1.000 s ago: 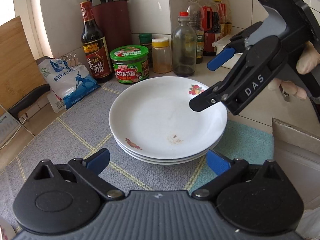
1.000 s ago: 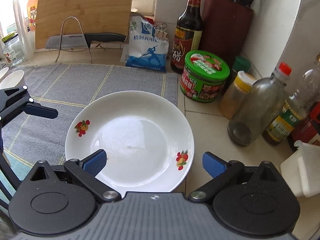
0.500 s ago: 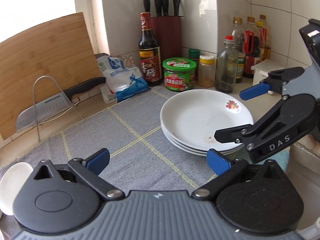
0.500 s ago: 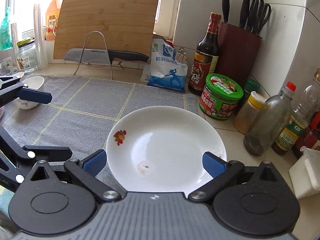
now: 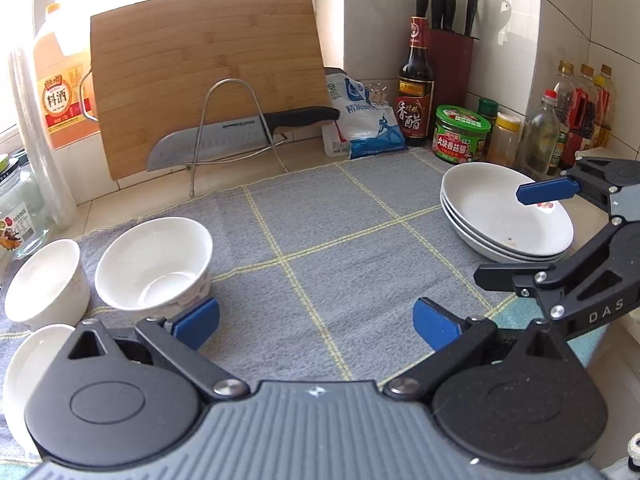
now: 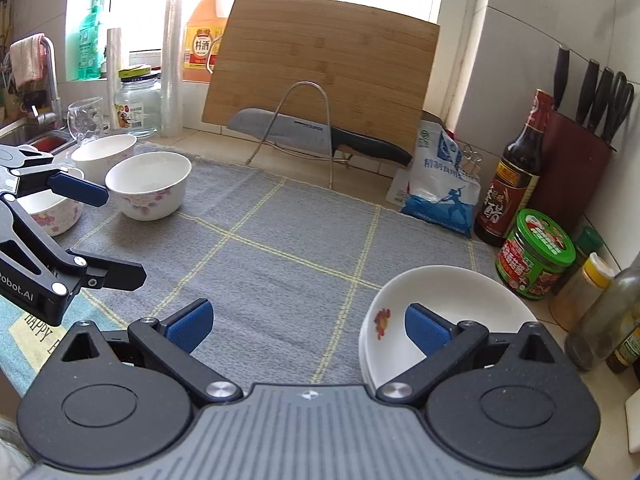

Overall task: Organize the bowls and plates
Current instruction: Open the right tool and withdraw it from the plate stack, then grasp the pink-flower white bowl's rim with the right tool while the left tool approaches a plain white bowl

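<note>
A stack of three white plates (image 5: pixel 504 220) with small fruit prints sits at the right end of the grey mat (image 5: pixel 320 240). In the right wrist view the plates (image 6: pixel 448 296) lie just under my right finger. Three white bowls stand at the mat's left end: a flowered bowl (image 5: pixel 154 264), a second bowl (image 5: pixel 44 284) and a third bowl (image 5: pixel 24 380) partly hidden by my left gripper. They also show as a near bowl (image 6: pixel 150 184), a far bowl (image 6: pixel 104 152) and a leftmost bowl (image 6: pixel 48 208). My left gripper (image 5: pixel 316 324) is open and holds nothing, close to the flowered bowl. My right gripper (image 6: pixel 308 326) is open and holds nothing.
A wooden cutting board (image 5: pixel 208 76) leans on the wall behind a knife (image 5: pixel 240 132) on a wire rack. A salt bag (image 5: pixel 368 128), vinegar bottle (image 5: pixel 416 92), green-lidded jar (image 5: pixel 462 132), knife block (image 5: pixel 452 60) and several bottles (image 5: pixel 576 112) crowd the back right corner. A faucet (image 6: pixel 48 80) stands far left.
Both grippers have drawn back from above the plate stack and swung left. The bowls and cutting board have come into view. Both stayed open.
</note>
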### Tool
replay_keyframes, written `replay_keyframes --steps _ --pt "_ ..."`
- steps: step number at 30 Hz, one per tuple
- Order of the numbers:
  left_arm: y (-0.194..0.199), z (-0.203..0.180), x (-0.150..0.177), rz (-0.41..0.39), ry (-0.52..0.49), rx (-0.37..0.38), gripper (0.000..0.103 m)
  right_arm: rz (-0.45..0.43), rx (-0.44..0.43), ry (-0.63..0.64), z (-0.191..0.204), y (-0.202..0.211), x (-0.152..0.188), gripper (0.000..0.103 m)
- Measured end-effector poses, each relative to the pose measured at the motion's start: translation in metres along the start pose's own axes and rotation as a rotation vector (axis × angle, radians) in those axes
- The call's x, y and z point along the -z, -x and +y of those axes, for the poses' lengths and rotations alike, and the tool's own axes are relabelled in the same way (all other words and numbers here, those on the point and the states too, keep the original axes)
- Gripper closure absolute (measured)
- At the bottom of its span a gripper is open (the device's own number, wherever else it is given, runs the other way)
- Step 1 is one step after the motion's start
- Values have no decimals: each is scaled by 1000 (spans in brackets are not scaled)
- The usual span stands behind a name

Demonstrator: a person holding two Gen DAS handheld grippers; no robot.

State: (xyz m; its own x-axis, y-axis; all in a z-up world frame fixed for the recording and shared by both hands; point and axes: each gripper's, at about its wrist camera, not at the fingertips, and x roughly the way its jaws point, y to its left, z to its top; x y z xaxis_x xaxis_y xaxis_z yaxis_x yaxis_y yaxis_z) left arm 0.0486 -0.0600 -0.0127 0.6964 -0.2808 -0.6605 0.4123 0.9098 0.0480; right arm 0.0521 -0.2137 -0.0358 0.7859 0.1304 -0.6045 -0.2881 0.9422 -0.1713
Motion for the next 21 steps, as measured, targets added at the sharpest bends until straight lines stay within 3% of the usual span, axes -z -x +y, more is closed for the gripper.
replay_keyframes --steps 6,11,21 --pt "27 51 11 11 -20 4 1 5 -64 -4 62 -5 -14 0" --pt "37 101 20 45 25 19 1 -12 -107 19 111 -8 -29 0" --pt "38 171 31 84 -29 -67 1 33 -239 106 189 -36 -53 0"
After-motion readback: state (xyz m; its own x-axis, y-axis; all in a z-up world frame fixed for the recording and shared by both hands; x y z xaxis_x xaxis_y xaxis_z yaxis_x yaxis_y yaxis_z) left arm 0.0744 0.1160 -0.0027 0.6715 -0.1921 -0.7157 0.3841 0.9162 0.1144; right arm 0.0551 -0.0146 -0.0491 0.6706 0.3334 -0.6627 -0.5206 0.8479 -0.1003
